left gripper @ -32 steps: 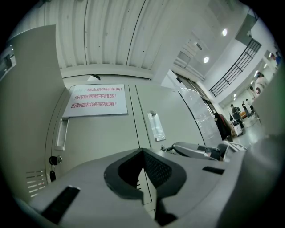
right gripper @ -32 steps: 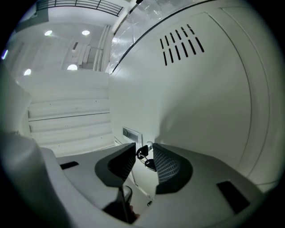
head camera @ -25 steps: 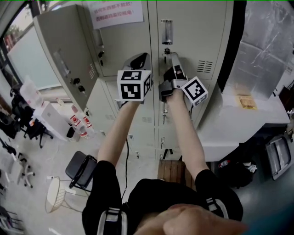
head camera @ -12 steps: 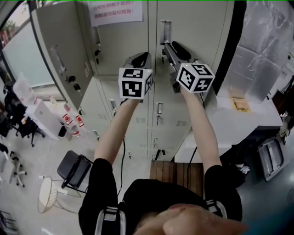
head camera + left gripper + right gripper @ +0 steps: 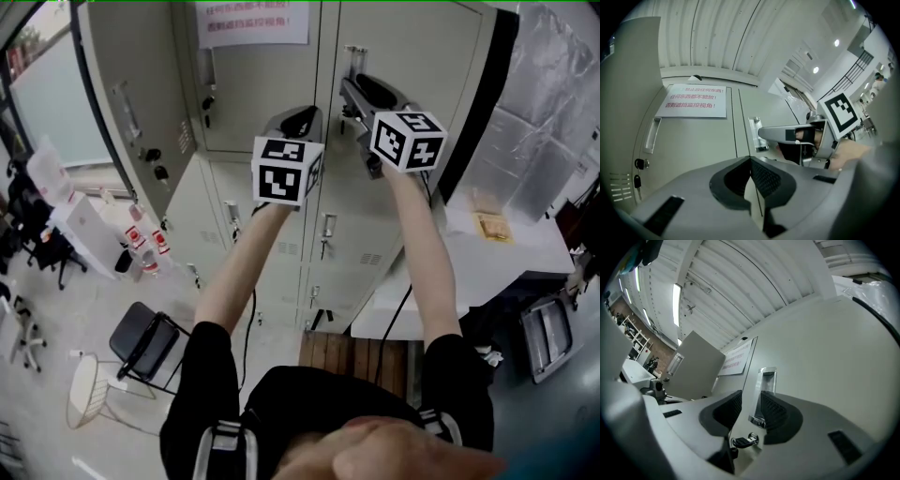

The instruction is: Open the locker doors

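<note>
In the head view, you are carrying the right gripper (image 5: 349, 87) higher than a second ago. You have also rolled it, so its cube is now sitting on top rather than off to the side. It is pointing at the handle (image 5: 354, 58) of the upper right door (image 5: 422, 56), which is still sitting closed. The left gripper (image 5: 298, 115) is waiting just beside it, facing the seam between the two upper doors, and it has hardly shifted. The far left door (image 5: 131, 75) is already hanging open.

In the left gripper view, the jaws are meeting at their tips and gripping nothing. They are looking at the seam, with the notice (image 5: 693, 101) up to the left.

In the right gripper view, the jaws have just been opening and are standing wide. The handle is showing between them and the key (image 5: 744, 441) is sticking out just below. The pads are not pressing on the handle. From this angle it may be lying a little beyond the tips rather than truly between them.

You appear to be lining up a grip on that handle. The closing and the pull are still waiting to be done.
</note>
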A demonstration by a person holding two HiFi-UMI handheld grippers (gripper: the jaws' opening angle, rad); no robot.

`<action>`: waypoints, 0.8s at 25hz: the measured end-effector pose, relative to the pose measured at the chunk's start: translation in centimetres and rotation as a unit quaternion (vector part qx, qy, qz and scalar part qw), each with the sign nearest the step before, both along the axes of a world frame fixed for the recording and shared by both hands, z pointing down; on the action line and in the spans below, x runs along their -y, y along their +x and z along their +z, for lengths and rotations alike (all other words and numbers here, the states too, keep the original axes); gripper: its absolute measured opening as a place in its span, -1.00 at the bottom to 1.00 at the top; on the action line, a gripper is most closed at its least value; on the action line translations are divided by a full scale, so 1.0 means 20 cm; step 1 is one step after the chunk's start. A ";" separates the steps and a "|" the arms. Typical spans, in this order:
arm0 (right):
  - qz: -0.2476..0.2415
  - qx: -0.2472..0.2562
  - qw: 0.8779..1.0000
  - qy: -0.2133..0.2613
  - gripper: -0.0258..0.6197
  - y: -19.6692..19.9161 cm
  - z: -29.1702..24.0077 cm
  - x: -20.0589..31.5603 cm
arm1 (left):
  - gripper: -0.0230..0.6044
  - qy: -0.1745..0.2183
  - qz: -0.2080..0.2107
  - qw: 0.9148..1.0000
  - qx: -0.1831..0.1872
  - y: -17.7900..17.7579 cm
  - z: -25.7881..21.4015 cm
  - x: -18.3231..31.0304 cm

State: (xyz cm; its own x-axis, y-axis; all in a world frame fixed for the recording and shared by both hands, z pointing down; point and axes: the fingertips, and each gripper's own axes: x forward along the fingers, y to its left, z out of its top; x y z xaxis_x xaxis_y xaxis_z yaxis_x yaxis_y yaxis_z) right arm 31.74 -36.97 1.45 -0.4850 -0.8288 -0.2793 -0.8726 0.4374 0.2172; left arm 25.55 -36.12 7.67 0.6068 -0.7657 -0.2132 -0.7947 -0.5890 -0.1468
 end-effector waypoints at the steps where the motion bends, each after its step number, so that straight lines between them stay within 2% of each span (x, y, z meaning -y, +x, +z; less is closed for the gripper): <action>1: 0.001 -0.004 1.000 -0.003 -0.50 -0.01 0.00 0.01 | -0.90 0.000 0.000 1.000 0.001 0.00 0.00 0.01; 9: 0.003 -0.002 0.999 -0.032 -0.50 -0.03 0.03 0.09 | -0.90 -0.011 -0.011 1.000 0.003 -0.04 0.06 0.09; 15: 0.015 -0.004 0.999 -0.030 -0.55 -0.03 0.04 0.11 | -0.90 -0.014 -0.012 1.000 0.005 -0.05 0.09 0.11; 20: 0.003 0.008 0.999 -0.040 -0.58 -0.03 0.04 0.11 | -0.90 -0.016 -0.009 1.000 0.006 -0.04 0.10 0.10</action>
State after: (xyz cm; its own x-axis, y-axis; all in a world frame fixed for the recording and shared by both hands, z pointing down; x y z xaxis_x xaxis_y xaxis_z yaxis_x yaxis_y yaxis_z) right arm 31.17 -39.19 2.32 -0.4754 -0.8521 -0.2190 -0.8786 0.4469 0.1682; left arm 24.69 -38.11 9.64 0.5949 -0.7831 -0.1814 -0.8038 -0.5785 -0.1387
